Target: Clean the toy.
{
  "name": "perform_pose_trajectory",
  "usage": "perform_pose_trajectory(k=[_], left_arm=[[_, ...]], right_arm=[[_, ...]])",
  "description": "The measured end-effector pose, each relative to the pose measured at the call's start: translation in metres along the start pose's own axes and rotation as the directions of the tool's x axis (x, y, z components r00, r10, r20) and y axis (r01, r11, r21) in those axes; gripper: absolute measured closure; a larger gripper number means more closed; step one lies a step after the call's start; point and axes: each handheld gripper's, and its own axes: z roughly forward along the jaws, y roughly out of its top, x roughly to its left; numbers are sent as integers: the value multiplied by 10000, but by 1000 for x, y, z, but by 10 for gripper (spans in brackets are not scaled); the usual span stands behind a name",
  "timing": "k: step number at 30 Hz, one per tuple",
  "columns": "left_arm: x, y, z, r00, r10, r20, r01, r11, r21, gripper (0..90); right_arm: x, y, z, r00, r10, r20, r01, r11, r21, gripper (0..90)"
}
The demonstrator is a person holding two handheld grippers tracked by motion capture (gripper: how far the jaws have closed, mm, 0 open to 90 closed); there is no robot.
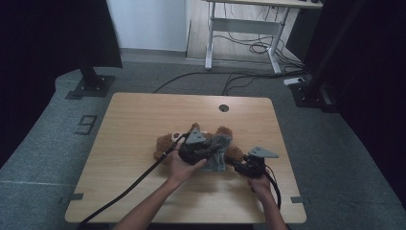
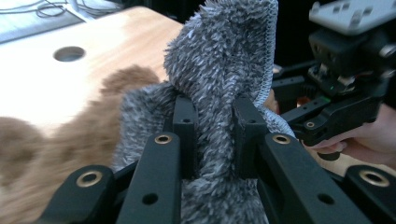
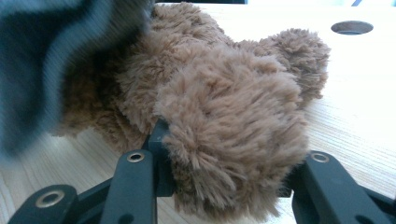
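One wooden table (image 1: 143,191) with one round cable hole (image 1: 223,108) near its far edge. One brown plush bear (image 1: 165,143), lying toward the near edge. One grey fleece garment (image 1: 221,154) on the bear. Two handheld grippers: left gripper (image 1: 214,149) and right gripper (image 1: 236,164). Two hands.

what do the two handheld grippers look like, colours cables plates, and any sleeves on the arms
Both grippers, left gripper and right gripper, are black, each topped by a grey three-cornered plate. Their jaw arms carry brass-coloured rivets. A thick black cable trails from the left one. The forearms show no sleeves.
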Motion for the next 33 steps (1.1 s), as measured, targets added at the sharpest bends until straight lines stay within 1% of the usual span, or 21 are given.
perform_pose_trajectory(k=[3, 5, 6, 7, 8, 10, 15, 16, 17, 19, 20, 21, 22, 23, 24, 27, 28, 29, 30, 31, 33], left_arm=[[-1, -4, 6, 10000, 24, 4, -24, 9998, 172, 744], [-2, -10, 9, 9990, 372, -239, -362, 9985, 399, 743], [-2, -10, 9, 9990, 372, -239, -362, 9985, 399, 743], [-4, -11, 8, 9973, 632, -371, -612, 9968, 521, 743], [-4, -11, 8, 9973, 632, -371, -612, 9968, 521, 743], [-5, -13, 5, 9954, 805, -513, -773, 9950, 627, 744], [1, -22, -7, 9948, 773, -668, -727, 9951, 677, 745], [3, -25, -11, 9953, 662, -700, -617, 9960, 651, 745], [9, -30, -20, 9960, 525, -723, -479, 9968, 644, 744], [14, -37, -32, 9948, 463, -906, -408, 9973, 616, 744], [14, -37, -32, 9948, 463, -906, -408, 9973, 616, 743], [22, -45, -44, 9934, 321, -1105, -260, 9981, 559, 743], [22, -45, -44, 9934, 321, -1105, -260, 9981, 559, 743], [31, -53, -55, 9931, 81, -1167, -24, 9988, 482, 743], [31, -53, -55, 9931, 81, -1167, -24, 9988, 482, 743], [41, -64, -73, 9942, -138, -1065, 164, 9996, 241, 742], [46, -69, -84, 9929, -264, -1161, 278, 9996, 101, 742], [46, -69, -84, 9929, -264, -1161, 278, 9996, 101, 742], [51, -74, -94, 9912, -424, -1257, 423, 9991, -40, 742], [51, -74, -94, 9912, -424, -1257, 423, 9991, -40, 741], [58, -80, -107, 9877, -613, -1441, 597, 9981, -153, 741]], right_arm=[[0, 0, 0, 10000, -36, 20, 36, 10000, 1, 561], [0, 0, 0, 10000, -66, 1, 66, 10000, -12, 562], [1, 0, 0, 10000, -89, -1, 89, 10000, -20, 562], [2, 0, -1, 9999, -110, 21, 110, 9999, -2, 562], [2, 0, -1, 9999, -110, 21, 110, 9999, -2, 562], [2, 0, -1, 9998, -187, 29, 187, 9998, -23, 562], [1, 0, -3, 9996, -283, -61, 283, 9996, 1, 562], [1, 0, -3, 9996, -283, -61, 283, 9996, 1, 562], [1, 0, -3, 9996, -258, -91, 258, 9997, -27, 563], [1, 0, -4, 9996, -267, -109, 266, 9996, -39, 563], [1, 0, -4, 9996, -267, -109, 266, 9996, -39, 563], [1, 0, -5, 9993, -334, -169, 333, 9994, -38, 563], [1, 0, -5, 9993, -334, -169, 333, 9994, -38, 563], [0, -1, -5, 9993, -297, -244, 295, 9995, -59, 563], [0, -1, -5, 9993, -297, -244, 295, 9995, -59, 563], [0, -1, -5, 9990, -341, -295, 340, 9994, -63, 563], [0, -1, -5, 9990, -335, -300, 334, 9994, -58, 563], [0, -1, -5, 9990, -335, -300, 334, 9994, -58, 563], [0, -1, -5, 9990, -343, -301, 342, 9994, -34, 562], [0, -1, -5, 9990, -343, -301, 342, 9994, -34, 562], [0, -1, -5, 9990, -333, -301, 332, 9994, -29, 563]])
